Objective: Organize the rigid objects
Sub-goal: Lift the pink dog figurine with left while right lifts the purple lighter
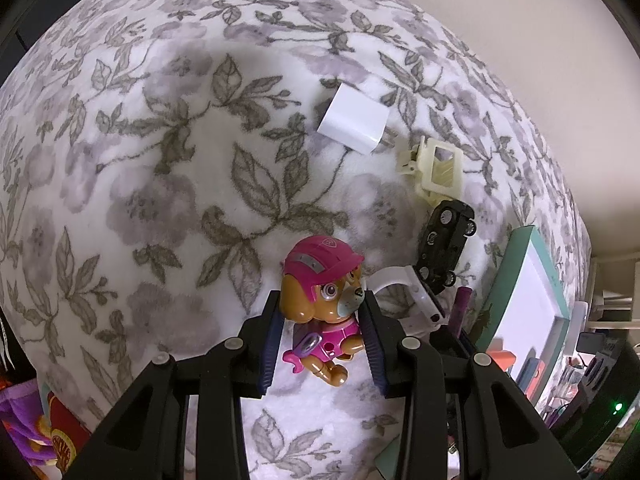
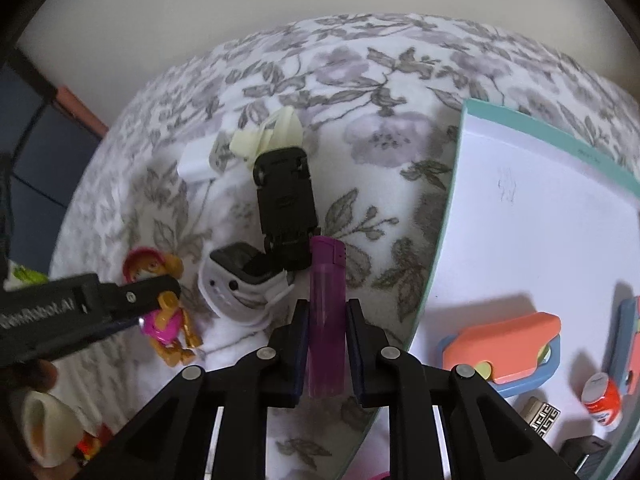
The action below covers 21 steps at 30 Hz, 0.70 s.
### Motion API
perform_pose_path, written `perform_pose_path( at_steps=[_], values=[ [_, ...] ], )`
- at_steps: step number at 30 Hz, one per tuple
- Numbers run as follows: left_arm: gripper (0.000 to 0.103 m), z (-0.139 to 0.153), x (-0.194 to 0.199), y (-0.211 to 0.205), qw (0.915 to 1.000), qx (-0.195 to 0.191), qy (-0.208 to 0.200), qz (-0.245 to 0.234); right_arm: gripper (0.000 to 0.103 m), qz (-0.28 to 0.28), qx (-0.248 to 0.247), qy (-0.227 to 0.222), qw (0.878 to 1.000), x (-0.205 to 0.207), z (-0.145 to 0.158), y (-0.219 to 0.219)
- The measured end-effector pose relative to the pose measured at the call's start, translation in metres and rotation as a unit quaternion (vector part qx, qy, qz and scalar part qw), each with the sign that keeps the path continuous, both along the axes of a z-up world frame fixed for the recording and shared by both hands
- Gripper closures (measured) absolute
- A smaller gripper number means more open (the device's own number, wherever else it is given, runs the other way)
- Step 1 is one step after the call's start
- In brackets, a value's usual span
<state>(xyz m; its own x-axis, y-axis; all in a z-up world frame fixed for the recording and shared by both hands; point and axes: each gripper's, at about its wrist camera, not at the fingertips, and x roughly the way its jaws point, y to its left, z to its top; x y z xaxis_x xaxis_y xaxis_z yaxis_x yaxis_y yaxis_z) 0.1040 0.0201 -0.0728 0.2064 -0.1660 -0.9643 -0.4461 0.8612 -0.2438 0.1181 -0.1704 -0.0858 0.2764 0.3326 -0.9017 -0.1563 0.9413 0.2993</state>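
Toys and small hard bits are spread over a floral blanket (image 1: pixel 168 184), so it looks like a sort-into-the-tray job. The left claw (image 1: pixel 324 320) is partly closed on a pup figurine (image 1: pixel 326 304) with a pink cap and pink vest, pads against its sides, probably about to lift it. The right claw (image 2: pixel 326 332) is closed nearly all the way on a see-through purple lighter (image 2: pixel 326 300), gripped lengthwise so it points to 12 o'clock. At 12 o'clock from the lighter a black toy car (image 2: pixel 284 200) lies belly-up, with a white smartwatch (image 2: pixel 240 288) at its 7 o'clock, and a cream hair clip (image 2: pixel 268 136) and white charger cube (image 2: pixel 196 162) farther out. The teal-rimmed white tray (image 2: pixel 520 220) sits at 3 o'clock, already holding an orange case (image 2: pixel 508 348) and other bits, likely the drop spot.
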Motion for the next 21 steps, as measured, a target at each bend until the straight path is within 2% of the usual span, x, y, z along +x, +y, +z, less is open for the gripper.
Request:
perform_pose_path(
  at_steps=[4, 11, 15, 19, 21],
  values=[
    [0.064, 0.012, 0.002, -0.002, 0.9998, 0.002, -0.019, -0.006, 0.085, -0.019, 0.036, -0.002, 0.999, 0.001, 0.013, -0.011],
    [0.064, 0.031, 0.005, -0.024, 0.9982, 0.007, -0.047, -0.036, 0.085, -0.048, 0.081, -0.036, 0.995, 0.008, 0.049, -0.039],
    [0.064, 0.037, 0.008, -0.042, 0.9969, 0.006, -0.056, -0.056, 0.084, -0.079, 0.101, -0.051, 0.990, 0.011, 0.066, -0.066],
    [0.064, 0.042, 0.013, -0.065, 0.9947, -0.013, -0.061, -0.081, 0.084, -0.117, 0.115, -0.066, 0.984, 0.012, 0.077, -0.096],
    [0.064, 0.045, 0.018, -0.080, 0.9932, -0.008, -0.064, -0.097, 0.084, -0.137, 0.119, -0.071, 0.981, 0.009, 0.083, -0.116]
  ],
)
